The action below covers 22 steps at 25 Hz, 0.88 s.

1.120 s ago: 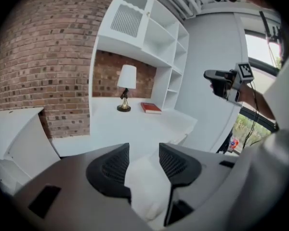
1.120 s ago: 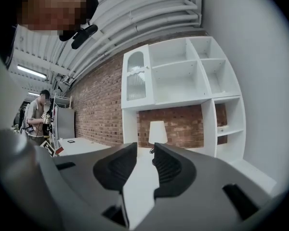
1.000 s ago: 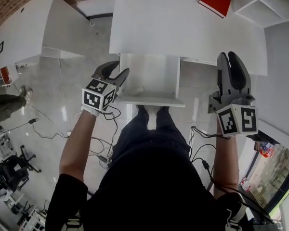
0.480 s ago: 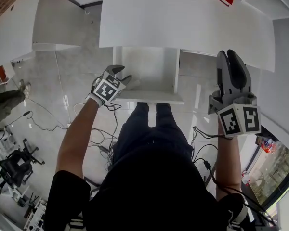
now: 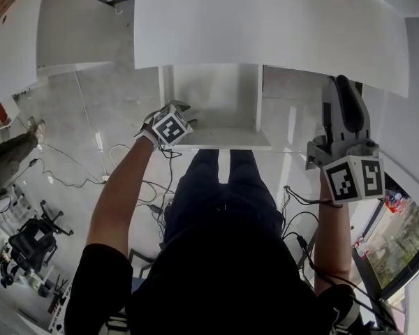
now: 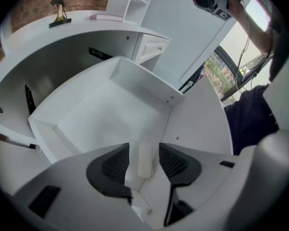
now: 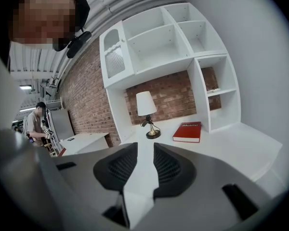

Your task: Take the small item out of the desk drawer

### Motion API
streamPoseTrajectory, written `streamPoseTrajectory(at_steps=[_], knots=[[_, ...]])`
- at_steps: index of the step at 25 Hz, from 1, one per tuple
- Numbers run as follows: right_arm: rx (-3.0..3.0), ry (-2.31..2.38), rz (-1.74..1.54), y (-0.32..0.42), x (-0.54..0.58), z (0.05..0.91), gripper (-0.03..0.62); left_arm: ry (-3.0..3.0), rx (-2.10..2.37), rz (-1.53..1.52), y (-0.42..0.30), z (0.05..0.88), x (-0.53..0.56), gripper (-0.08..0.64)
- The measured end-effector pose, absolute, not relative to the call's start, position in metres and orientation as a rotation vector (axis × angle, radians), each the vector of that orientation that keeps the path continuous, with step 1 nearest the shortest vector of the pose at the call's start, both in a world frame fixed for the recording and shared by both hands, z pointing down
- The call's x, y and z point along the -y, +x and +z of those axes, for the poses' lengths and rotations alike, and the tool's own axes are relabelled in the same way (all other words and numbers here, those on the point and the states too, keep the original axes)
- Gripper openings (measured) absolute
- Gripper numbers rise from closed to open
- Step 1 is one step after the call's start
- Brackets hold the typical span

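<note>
Alignment looks basically sorted for the grab: the left tool point(image 6: 144, 146) points steeply down into the open white desk drawer point(image 6: 94, 114) with its jaws apart. The small white oblong item point(image 6: 144, 163) sits right between them with a sliver of gap on each side, so nothing's pinched yet. It lies by the drawer's front left corner, long axis running along the slot between the jaws, so closing should catch its narrow width, I reckon. The right tool point(image 7: 144, 148) is open and empty, off past the drawer's right side by the front edge of the white surface point(image 5: 265, 26), so left is clearly nearer.
</note>
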State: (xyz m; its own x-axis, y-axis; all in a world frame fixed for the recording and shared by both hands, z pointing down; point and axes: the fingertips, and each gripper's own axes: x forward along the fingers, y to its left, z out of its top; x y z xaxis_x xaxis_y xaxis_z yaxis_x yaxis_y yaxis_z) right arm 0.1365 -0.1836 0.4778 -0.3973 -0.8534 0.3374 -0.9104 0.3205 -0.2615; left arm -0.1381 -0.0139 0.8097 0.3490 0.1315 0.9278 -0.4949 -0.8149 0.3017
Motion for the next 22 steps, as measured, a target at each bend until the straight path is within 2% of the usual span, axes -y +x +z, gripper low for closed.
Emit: streamPoseTrajectory(at_steps=[22], knots=[[2.314, 1.668, 0.709, 0.155, 0.163, 0.525, 0.097, 1.821, -0.023, 1.764, -0.136, 0.904, -0.031, 0.188]])
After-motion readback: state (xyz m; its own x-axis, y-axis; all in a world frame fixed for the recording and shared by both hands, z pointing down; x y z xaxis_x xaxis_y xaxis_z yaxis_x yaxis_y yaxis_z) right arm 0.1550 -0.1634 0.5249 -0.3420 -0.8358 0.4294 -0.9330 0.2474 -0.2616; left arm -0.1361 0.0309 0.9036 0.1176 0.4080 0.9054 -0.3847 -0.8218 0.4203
